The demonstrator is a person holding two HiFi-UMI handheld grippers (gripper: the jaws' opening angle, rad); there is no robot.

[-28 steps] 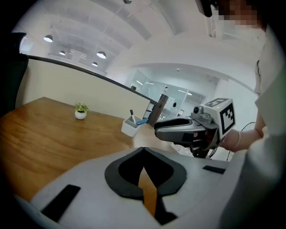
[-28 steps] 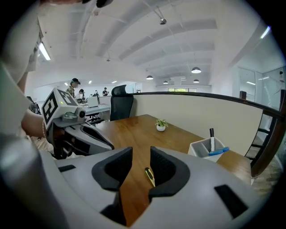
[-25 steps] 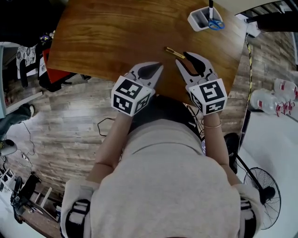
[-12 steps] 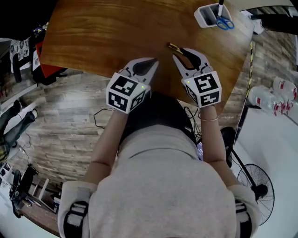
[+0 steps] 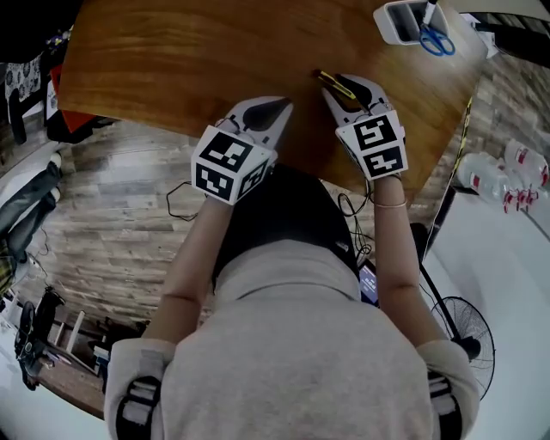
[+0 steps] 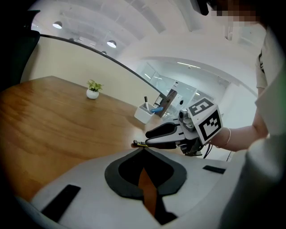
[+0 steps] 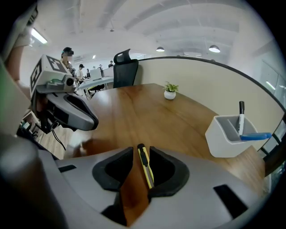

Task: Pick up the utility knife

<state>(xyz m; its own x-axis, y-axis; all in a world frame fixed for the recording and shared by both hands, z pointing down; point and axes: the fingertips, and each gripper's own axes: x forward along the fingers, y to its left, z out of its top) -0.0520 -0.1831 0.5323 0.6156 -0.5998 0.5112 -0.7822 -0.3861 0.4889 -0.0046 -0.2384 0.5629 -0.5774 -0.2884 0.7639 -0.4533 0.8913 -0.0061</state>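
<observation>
**Right tongs straddle the knife, not yet clamped**

On my right gripper view, the right gripper (image 7: 142,151) has its jaws apart, and they have just eased a little wider. The utility knife (image 7: 146,170) lies in the gap between them. Its yellow-and-black body runs lengthwise down the slot, close against the right-hand pad, and bare wood shows between it and the left-hand pad. I see no squeeze on it from both sides, so I read it as framed rather than gripped.

From the head view, the knife rests flat on the wooden table (image 5: 189,51), close to the edge nearest the person. One end pokes out past the jaw tips, up and to the left.

The left gripper (image 6: 143,150) sits beside the right one, over the same near edge of the table. Its jaw tips meet, with only a thin wedge of tabletop showing behind them and nothing caught between. It is near the knife but clear of it. I cannot tell whether either gripper rests on the wood.

At the far right corner of the table stands a white pen holder (image 5: 400,21) with blue scissors (image 5: 438,39) in it. A small potted plant (image 7: 170,91) sits farther back along the table's edge.
</observation>
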